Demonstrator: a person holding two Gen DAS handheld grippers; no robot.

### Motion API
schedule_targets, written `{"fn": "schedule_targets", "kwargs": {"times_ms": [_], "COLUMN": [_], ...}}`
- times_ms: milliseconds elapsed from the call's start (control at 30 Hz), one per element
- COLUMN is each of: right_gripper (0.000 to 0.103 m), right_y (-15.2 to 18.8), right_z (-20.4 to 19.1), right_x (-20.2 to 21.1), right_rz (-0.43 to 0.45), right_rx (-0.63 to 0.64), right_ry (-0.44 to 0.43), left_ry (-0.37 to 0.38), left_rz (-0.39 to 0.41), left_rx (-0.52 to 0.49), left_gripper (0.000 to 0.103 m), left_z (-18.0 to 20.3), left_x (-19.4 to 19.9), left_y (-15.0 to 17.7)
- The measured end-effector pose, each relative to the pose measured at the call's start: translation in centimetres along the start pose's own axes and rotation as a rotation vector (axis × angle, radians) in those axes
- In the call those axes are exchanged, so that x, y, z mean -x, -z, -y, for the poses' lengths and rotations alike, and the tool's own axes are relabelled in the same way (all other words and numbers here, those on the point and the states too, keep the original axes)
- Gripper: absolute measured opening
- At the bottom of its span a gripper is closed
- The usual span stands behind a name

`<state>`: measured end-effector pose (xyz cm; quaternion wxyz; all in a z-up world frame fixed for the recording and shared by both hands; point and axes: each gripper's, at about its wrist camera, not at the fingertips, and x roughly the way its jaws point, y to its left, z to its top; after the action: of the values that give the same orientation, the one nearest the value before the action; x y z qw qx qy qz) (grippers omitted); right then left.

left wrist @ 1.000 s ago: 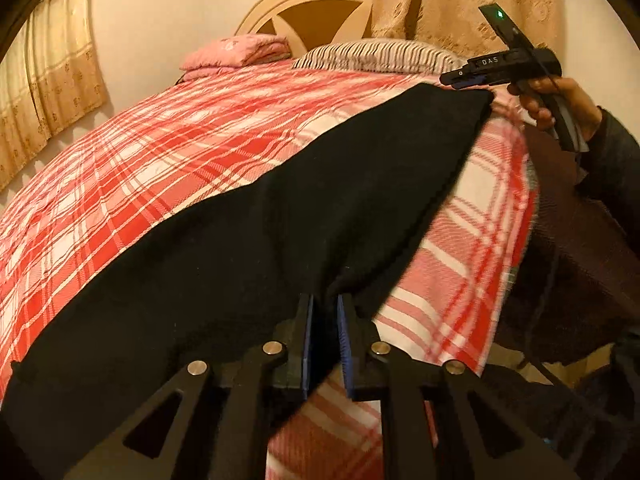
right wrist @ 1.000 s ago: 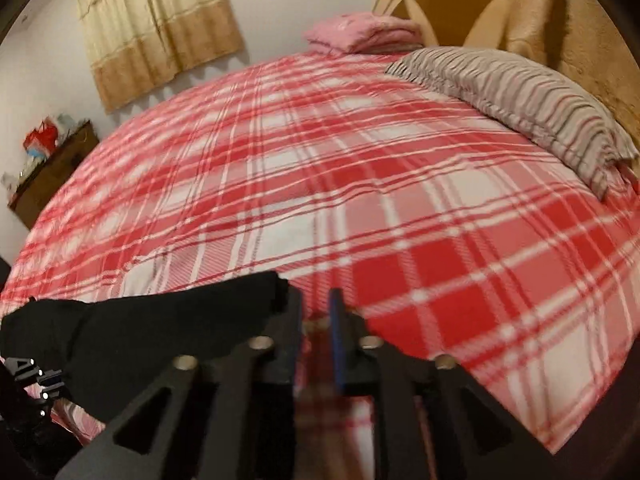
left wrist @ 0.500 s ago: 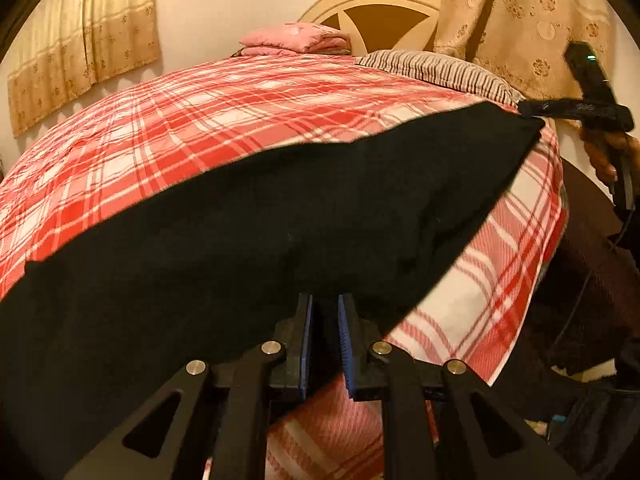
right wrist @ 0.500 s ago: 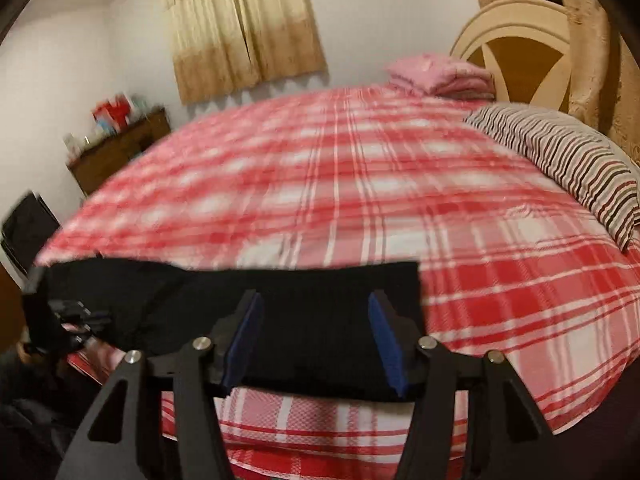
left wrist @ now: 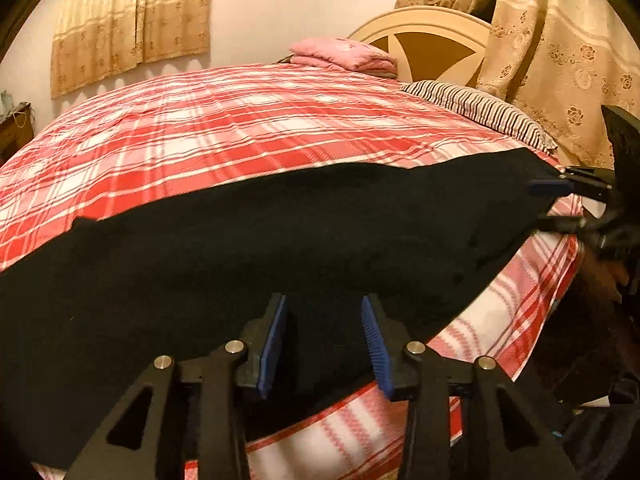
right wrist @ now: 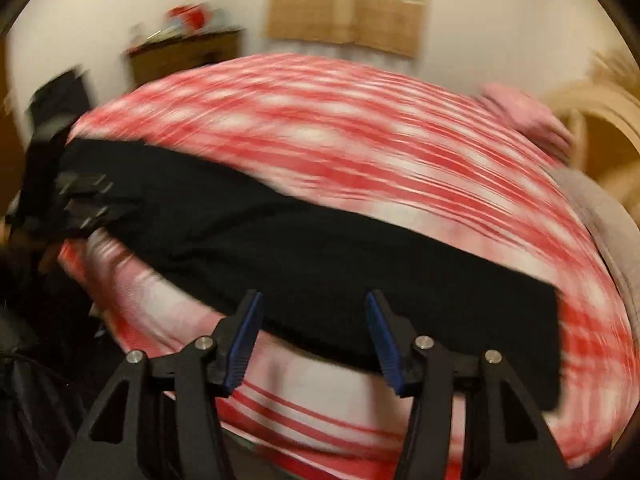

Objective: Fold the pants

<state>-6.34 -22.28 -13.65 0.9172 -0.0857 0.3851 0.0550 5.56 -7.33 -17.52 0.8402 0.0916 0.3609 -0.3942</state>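
Pants (left wrist: 304, 240): black, laid flat along the near edge of the plaid bed (left wrist: 224, 136), long axis running across both views.
Left gripper (left wrist: 324, 340): jaws spread, cloth just ahead between the pads.
Right gripper (right wrist: 316, 340): jaws spread over the other end; view blurred.
Nearer hand: each at its own end.
Change: a second ago both were pinching the pants; both have since let go.

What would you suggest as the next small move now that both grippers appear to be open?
Probably re-grip an end: the black pants lie flat in a long strip on the plaid bedspread, and the left gripper and right gripper both stand open, holding nothing.
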Motion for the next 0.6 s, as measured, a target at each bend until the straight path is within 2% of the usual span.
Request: {"fn": "schedule_targets", "kwargs": {"times_ms": [100, 233, 300, 333, 367, 400, 467, 600], "right_gripper": [0.054, 0.052, 0.044, 0.034, 0.019, 0.011, 0.006, 0.006], "right_y": [-0.8, -1.2, -1.0, -0.8, -0.7, -0.6, -0.2, 1.0], "right_z": [-3.9, -6.3, -6.9, -7.1, -7.0, -6.8, -6.5, -7.3], "right_x": [-3.1, -5.9, -7.0, -7.4, -7.4, -7.1, -6.1, -5.5], "right_rz": [-0.023, -0.058, -0.074, -0.079, -0.078, -0.073, -0.070, -0.081], "right_rx": [0.125, 0.181, 0.214, 0.228, 0.232, 0.221, 0.211, 0.266], "right_ry": [-0.012, -0.060, -0.035, -0.017, -0.012, -0.020, -0.023, 0.009], "left_ry": [0.000, 0.013, 0.016, 0.016, 0.017, 0.020, 0.031, 0.052], "left_rz": [-0.002, 0.007, 0.011, 0.012, 0.011, 0.010, 0.005, -0.014], "left_rx": [0.009, 0.033, 0.037, 0.038, 0.041, 0.046, 0.051, 0.032], "left_gripper": [0.041, 0.041, 0.041, 0.041, 0.041, 0.041, 0.041, 0.041], "left_z": [-0.3, -0.8, -0.9, -1.0, -1.1, -1.2, -1.4, -1.1], "left_x": [0.1, 0.3, 0.4, 0.4, 0.4, 0.4, 0.7, 1.0], "left_y": [0.5, 0.7, 0.7, 0.8, 0.8, 0.9, 1.0, 1.5]}}
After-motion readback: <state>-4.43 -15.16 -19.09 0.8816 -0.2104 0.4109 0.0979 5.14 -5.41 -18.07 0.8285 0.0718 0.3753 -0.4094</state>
